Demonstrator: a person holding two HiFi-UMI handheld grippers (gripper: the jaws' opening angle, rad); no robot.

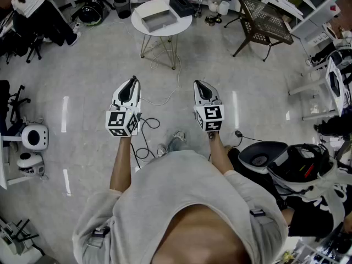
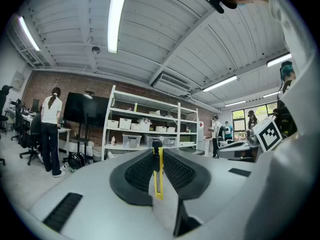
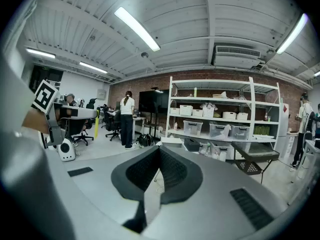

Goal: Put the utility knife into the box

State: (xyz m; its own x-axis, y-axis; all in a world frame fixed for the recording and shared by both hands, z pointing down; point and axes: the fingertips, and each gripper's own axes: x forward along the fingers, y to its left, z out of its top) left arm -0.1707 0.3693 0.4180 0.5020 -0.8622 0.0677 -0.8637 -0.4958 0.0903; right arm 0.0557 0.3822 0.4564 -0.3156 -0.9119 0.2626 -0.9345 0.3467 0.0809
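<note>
Left hand-held gripper (image 1: 132,80), at the left of the head view: held out in front of the body above bare floor, well apart from the table. Closed, in its own view, on the utility knife (image 2: 158,176), which is slim, yellow and pinched on edge between the two black pads, running along them toward the jaw ends. Looks a firm enough pinch, though only across a narrow body.

Further right, the right hand-held gripper (image 1: 199,83): level with the left one, near it but not touching. Closed too, tip against tip, with nothing between the pads but floor and a loose cable seen through the gap.

Up ahead, well beyond both: a small round white table (image 1: 144,12) carrying the box (image 1: 160,18), grey, open-topped and seemingly empty, with a black case (image 1: 181,5) just beside it.

Going by this: pick-up done, knife in hand; the carry to the table and the drop into the box not yet done. Probably calls for stepping forward, lowering over the open top, then parting the jaws.
</note>
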